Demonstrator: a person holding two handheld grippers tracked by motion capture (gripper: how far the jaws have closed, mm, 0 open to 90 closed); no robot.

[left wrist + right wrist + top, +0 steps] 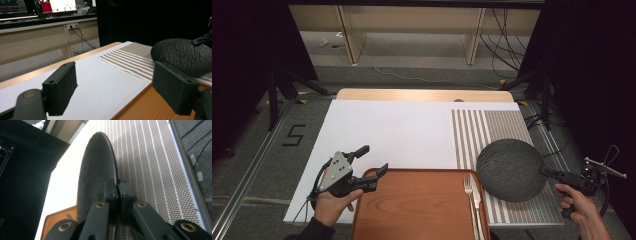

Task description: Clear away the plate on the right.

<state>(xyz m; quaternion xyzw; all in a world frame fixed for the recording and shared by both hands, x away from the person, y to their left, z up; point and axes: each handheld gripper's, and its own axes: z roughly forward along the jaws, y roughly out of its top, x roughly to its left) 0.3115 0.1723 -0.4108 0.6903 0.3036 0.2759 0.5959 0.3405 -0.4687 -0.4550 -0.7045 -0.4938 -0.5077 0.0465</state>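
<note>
High view: right gripper (546,172) has its jaws pinched tight on the right rim of the black plate (510,169). Plate sits over the striped placemat (492,127), at the table's (422,94) right side, toward the near edge. Plate's left rim is just beside the wooden tray (412,202); cannot tell if they touch. Tray is at the near edge, centre. A fork (469,192) lies along the tray's right edge, tines pointing to the far side, close to the plate. Left gripper (373,161) is over the tray's far-left corner, jaws spread wide, nothing between them. White sheet (387,130) covers most of the table; bare wood shows along the far edge.

Left gripper view: left gripper (113,86) with jaws wide apart and empty. One jaw is over the white sheet (100,77), the other over the tray (145,107). Plate (180,56) is farther off on the placemat (130,61), with the right gripper's jaw tip (201,40) on its rim.

Right gripper view: right gripper (117,191) clamped on the plate (93,172) rim, pads nearly meeting with the thin rim between them. Plate is seen edge-on, placemat (150,165) beyond it. A corner of the tray (58,217) shows at the plate's lower side.
</note>
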